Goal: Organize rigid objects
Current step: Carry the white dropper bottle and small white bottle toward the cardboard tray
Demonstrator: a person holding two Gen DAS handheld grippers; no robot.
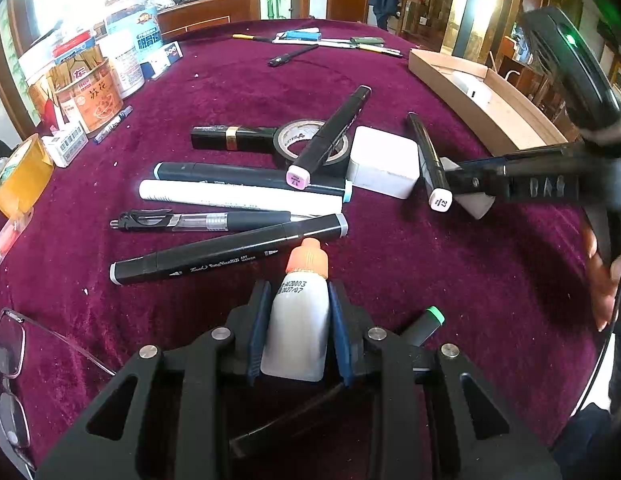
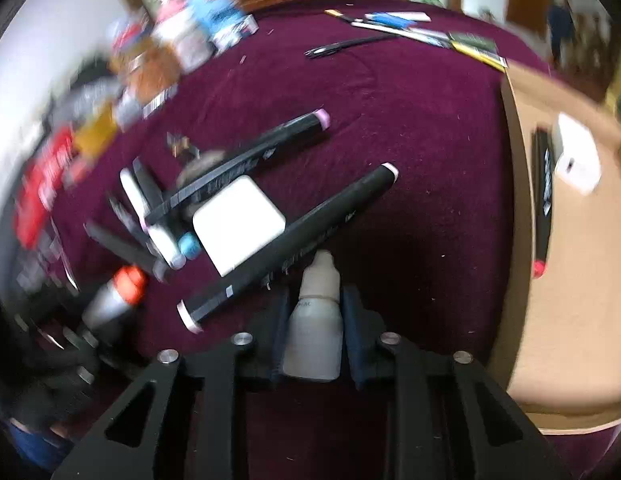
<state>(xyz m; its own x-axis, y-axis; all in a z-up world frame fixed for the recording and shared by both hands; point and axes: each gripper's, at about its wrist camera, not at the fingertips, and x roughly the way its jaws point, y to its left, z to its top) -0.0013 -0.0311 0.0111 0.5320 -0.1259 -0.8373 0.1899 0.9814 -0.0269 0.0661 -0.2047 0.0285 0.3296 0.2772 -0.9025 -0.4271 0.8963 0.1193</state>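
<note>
Between the fingers of the left gripper (image 1: 296, 328) sits a small white bottle with an orange cap (image 1: 298, 320), clamped at both sides, cap pointing away over the dark red tablecloth (image 1: 450, 264). A green-capped marker (image 1: 424, 322) pokes out just beside the gripper on its right, and a pair of glasses (image 1: 10, 368) lies at the near left edge.

Just past the bottle's cap, a long black marker (image 1: 226, 254) lies slantwise, then a clear-barrelled pen (image 1: 198, 220), a white marker (image 1: 238, 196) and a blue-capped marker (image 1: 250, 176), side by side. Behind these a pink-capped marker (image 1: 330, 136) leans across a roll of black tape (image 1: 310, 144), with a white block (image 1: 384, 162) just beside it.

To the right, the right gripper (image 2: 312, 316) is closed on a white bottle with a pale cap (image 2: 314, 320); that view is blurred, so the cap's colour is uncertain. It touches or nearly touches another black marker (image 2: 286, 246), beside the white block.

Farther right stands a shallow cardboard tray (image 2: 522, 220) holding a red-tipped marker (image 2: 542, 196) and a white box (image 2: 576, 160). Along the far left edge stand cans and jars (image 1: 94, 80); more pens (image 1: 330, 42) lie at the far side.
</note>
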